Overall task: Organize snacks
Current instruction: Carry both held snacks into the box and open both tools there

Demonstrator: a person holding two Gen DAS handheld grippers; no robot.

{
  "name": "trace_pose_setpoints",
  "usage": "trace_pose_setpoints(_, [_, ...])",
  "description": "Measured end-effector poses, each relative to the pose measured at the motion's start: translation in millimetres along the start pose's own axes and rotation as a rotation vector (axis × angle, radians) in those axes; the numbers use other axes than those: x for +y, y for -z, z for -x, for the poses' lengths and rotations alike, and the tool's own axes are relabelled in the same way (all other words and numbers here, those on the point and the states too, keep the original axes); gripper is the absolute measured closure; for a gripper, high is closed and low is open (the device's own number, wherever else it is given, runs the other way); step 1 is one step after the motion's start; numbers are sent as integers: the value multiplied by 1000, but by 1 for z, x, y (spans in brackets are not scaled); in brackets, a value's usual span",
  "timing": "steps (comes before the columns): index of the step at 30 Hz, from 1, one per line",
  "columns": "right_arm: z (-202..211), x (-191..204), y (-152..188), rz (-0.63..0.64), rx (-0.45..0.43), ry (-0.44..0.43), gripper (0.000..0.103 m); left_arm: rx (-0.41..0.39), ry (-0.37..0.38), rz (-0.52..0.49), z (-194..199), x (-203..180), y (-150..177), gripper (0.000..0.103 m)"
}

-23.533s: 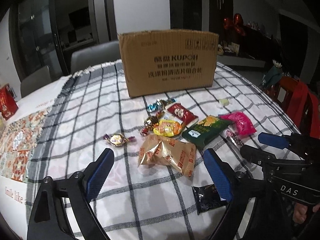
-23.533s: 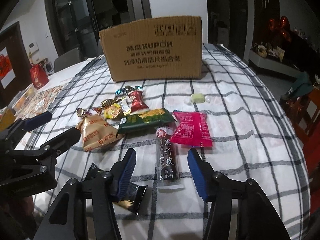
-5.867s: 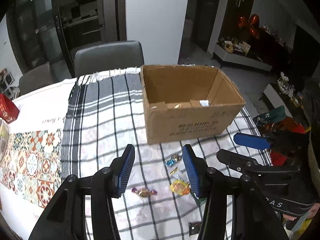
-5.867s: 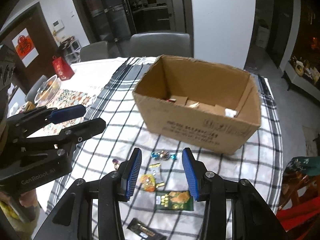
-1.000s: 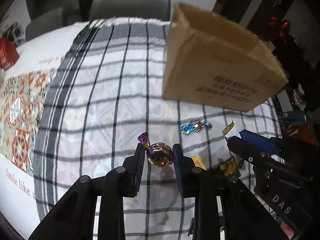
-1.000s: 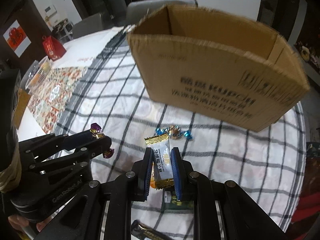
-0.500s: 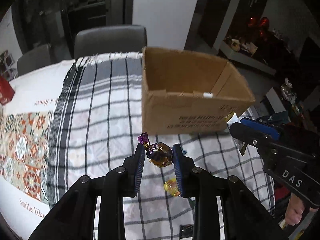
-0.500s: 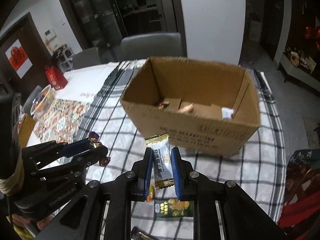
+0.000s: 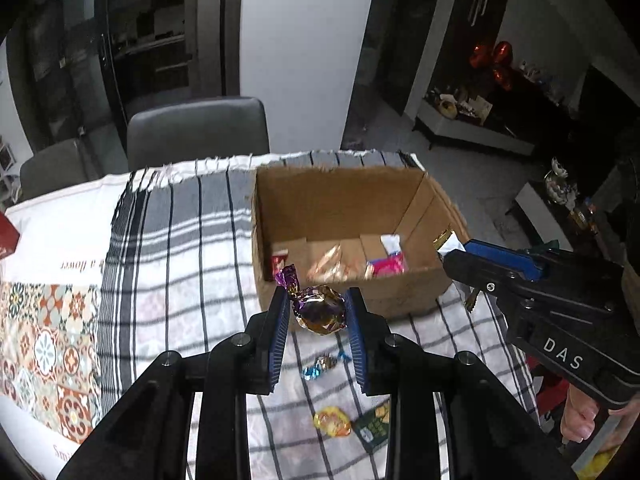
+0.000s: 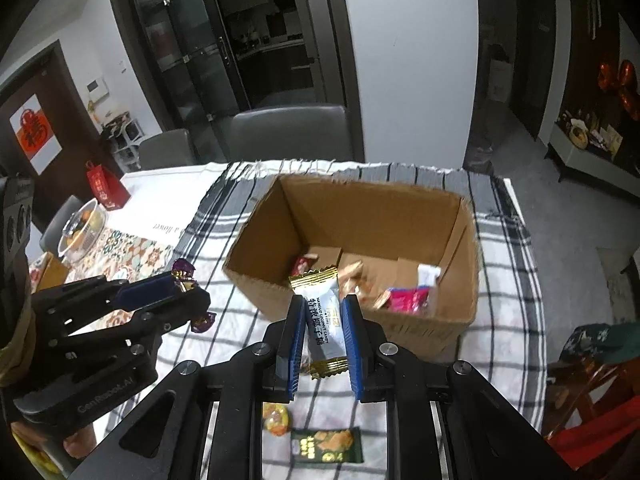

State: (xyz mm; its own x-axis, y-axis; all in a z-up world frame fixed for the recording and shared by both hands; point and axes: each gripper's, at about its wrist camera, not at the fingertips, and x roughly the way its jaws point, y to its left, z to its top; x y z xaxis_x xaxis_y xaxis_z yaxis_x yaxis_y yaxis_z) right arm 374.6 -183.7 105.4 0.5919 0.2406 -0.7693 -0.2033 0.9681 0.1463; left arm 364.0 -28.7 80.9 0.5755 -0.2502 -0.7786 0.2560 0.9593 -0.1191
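Note:
My left gripper is shut on a purple-and-gold wrapped candy, held in the air just in front of the open cardboard box. My right gripper is shut on a white snack bar with gold ends, over the near wall of the same cardboard box. Several snacks lie inside the box, among them a pink packet. In the left wrist view the right gripper stands at the box's right corner. In the right wrist view the left gripper with its candy is left of the box.
On the checked cloth below lie a blue-wrapped candy, a yellow candy and a green packet. Grey chairs stand behind the table. A red bag and a glass bowl sit at the far left.
Both grippers have risen with their snacks and now look down into the box, which was seen from lower down before. The grips have not changed.

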Motion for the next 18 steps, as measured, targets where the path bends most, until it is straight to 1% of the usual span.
trace_pose_setpoints(7, [-2,-18,-14,-40,-53,-23,83,-26,15,-42,-14,-9,-20,75])
trace_pose_setpoints(11, [-11,-27,-23,-59,-60,0,83,-34,27,-55,-25,-13,-30,75])
trace_pose_setpoints(14, [-20,-33,-27,-70,-53,-2,83,-39,27,-79,-33,-15,-34,74])
trace_pose_setpoints(16, [-24,-35,-26,-68,-50,9,81,-38,19,-95,-38,-17,-36,70])
trace_pose_setpoints(18, [-28,-37,-24,-72,-51,30,65,-44,-5,-106,-41,-18,-36,54])
